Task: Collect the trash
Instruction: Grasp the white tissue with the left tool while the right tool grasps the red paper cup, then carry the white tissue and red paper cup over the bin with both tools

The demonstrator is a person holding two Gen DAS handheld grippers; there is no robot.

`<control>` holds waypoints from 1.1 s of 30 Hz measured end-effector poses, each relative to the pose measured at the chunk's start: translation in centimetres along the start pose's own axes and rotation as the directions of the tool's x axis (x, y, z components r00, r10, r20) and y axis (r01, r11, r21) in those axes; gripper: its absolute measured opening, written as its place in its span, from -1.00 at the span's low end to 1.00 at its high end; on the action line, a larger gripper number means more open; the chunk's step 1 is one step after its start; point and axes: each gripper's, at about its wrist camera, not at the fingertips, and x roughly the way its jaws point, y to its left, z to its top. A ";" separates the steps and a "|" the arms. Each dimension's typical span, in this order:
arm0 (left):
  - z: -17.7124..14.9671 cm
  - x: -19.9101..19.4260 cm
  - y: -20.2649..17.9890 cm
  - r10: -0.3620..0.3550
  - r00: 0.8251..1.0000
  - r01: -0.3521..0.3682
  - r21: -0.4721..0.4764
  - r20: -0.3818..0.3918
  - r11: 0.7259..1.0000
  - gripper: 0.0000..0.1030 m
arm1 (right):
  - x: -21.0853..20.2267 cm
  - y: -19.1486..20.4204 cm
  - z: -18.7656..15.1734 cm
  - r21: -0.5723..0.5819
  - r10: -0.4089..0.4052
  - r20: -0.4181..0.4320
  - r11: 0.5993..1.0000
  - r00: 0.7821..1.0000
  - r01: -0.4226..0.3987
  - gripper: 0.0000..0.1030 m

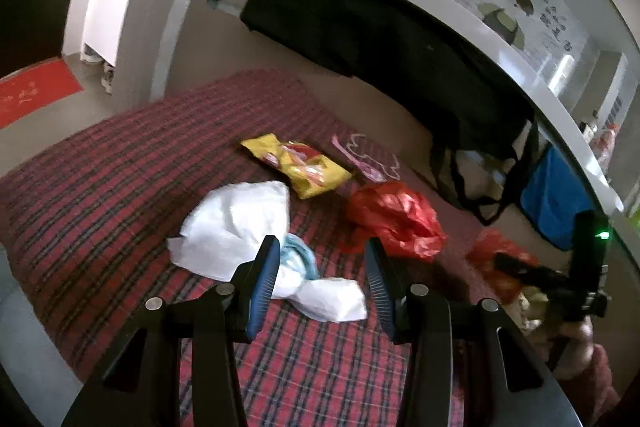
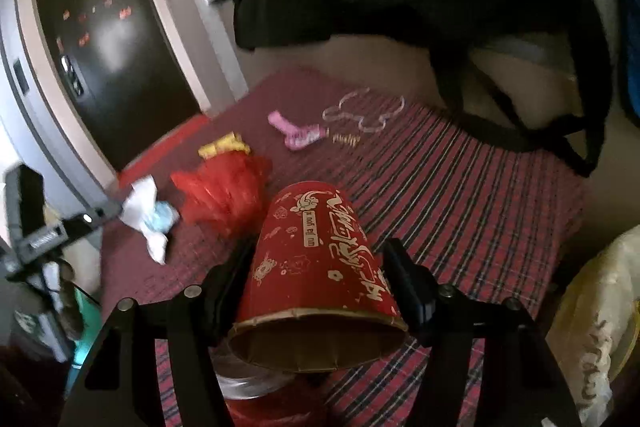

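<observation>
Five loose pieces of trash lay on the red plaid cloth (image 1: 120,163): one crumpled white plastic bag (image 1: 240,223) with a pale blue scrap tucked in its knot, one yellow snack wrapper (image 1: 296,165), one crinkled red plastic bag (image 1: 396,215), one pink comb-like piece (image 2: 298,133) and one clear curly plastic outline (image 2: 362,113) (flat and thin, its make hard to tell). A sixth piece, one red paper cup (image 2: 316,259) printed with gold characters, was not on the cloth.

The right gripper (image 2: 316,307) was clenched on that cup, a finger pressed against each side of the tapered wall, the cup tipped so its open, empty mouth faced the camera. Something clear and round showed beneath the cup; what it was could not be told.

The left gripper (image 1: 322,283) was released, its two ribbed blue-padded fingers (image 1: 262,287) spread apart above the knotted tail of the white bag, holding nothing.

One black-handled tote bag (image 1: 480,167) hung at the cloth's far edge beside one blue cloth (image 1: 552,195); its contents were dim.
</observation>
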 end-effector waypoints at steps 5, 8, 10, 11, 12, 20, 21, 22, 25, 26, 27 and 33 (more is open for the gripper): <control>0.2 -0.6 3.4 0.079 0.996 -0.074 -0.109 0.042 0.991 -0.09 | -1.1 0.3 -0.3 0.003 -0.003 0.015 1.000 1.000 0.003 0.22; 0.1 0.0 5.7 0.103 0.994 -0.097 -0.196 0.020 0.976 -0.04 | -1.1 0.7 -0.9 0.012 0.009 0.014 1.000 1.000 -0.009 0.22; -0.1 1.0 6.7 0.102 0.995 -0.102 -0.236 -0.012 0.966 0.00 | -1.0 0.8 -1.3 0.017 0.014 0.014 1.000 1.000 -0.014 0.22; -0.1 1.5 7.1 0.102 0.994 -0.105 -0.253 -0.025 0.962 0.00 | -1.0 0.9 -1.5 0.018 0.012 0.014 1.000 1.000 -0.012 0.22; -0.3 1.9 7.5 0.104 0.994 -0.110 -0.271 -0.034 0.956 0.01 | -0.9 1.0 -1.7 0.020 0.005 0.015 1.000 1.000 -0.005 0.22; -0.3 3.7 7.2 0.040 0.997 -0.056 -0.314 -0.058 0.948 0.03 | -0.6 1.3 -2.7 0.032 0.005 0.007 0.999 1.000 -0.005 0.22; -0.3 3.9 7.1 0.026 0.998 -0.045 -0.322 -0.062 0.946 0.02 | -0.7 1.4 -2.7 0.030 0.004 0.010 1.000 1.000 -0.004 0.22; -0.2 4.2 6.9 0.013 0.997 -0.036 -0.332 -0.070 0.943 0.02 | -0.7 1.6 -2.7 0.027 0.002 0.014 1.000 1.000 -0.002 0.22; 0.2 4.9 6.2 -0.005 0.996 -0.025 -0.336 -0.089 0.942 -0.30 | -0.9 2.2 -2.8 0.017 0.000 0.021 1.000 1.000 -0.001 0.22; 0.3 5.1 5.7 -0.002 0.995 -0.029 -0.324 -0.096 0.946 -0.47 | -1.0 2.4 -2.8 0.013 -0.001 0.025 1.000 1.000 0.000 0.22; 0.6 5.2 5.1 0.014 0.995 -0.043 -0.297 -0.099 0.954 -0.70 | -1.1 2.6 -2.8 0.008 -0.002 0.028 1.000 1.000 0.002 0.22; 1.4 3.2 0.3 0.056 0.998 -0.060 -0.121 -0.033 0.991 -0.89 | -2.1 3.2 -2.3 -0.015 0.001 0.053 1.000 0.999 -0.001 0.22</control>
